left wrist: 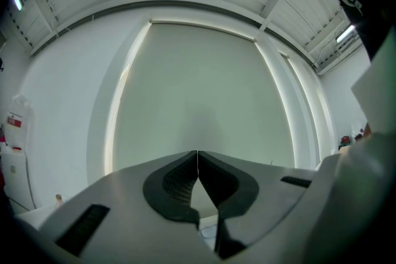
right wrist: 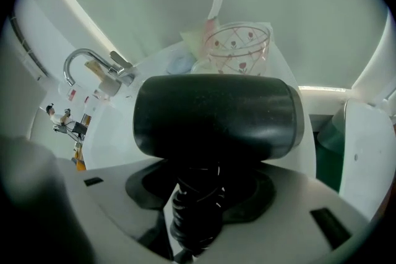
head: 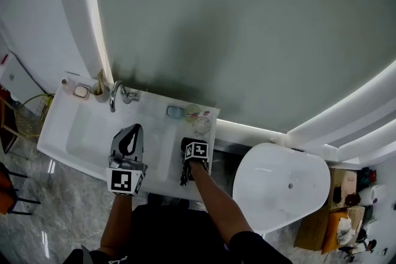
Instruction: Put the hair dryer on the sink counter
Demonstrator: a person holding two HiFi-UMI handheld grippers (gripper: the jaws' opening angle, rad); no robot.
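Note:
A black hair dryer [right wrist: 216,117] lies with its barrel across my right gripper [right wrist: 201,195], which is shut on its cord-wrapped handle. In the head view this gripper [head: 193,156] and the dryer [head: 185,175] are low over the white sink counter [head: 162,145], right of the basin [head: 83,133]; I cannot tell whether the dryer touches the counter. My left gripper [head: 131,134] hovers over the basin's right side, shut and empty. In the left gripper view its jaws [left wrist: 197,164] meet at the tips and point up at the mirror.
A chrome faucet [head: 116,94] stands behind the basin. At the counter's back right are a patterned glass cup [right wrist: 238,49] with a toothbrush and a blue dish [head: 176,112]. A soap dish [head: 81,91] sits at the back left. A white toilet [head: 281,182] stands to the right.

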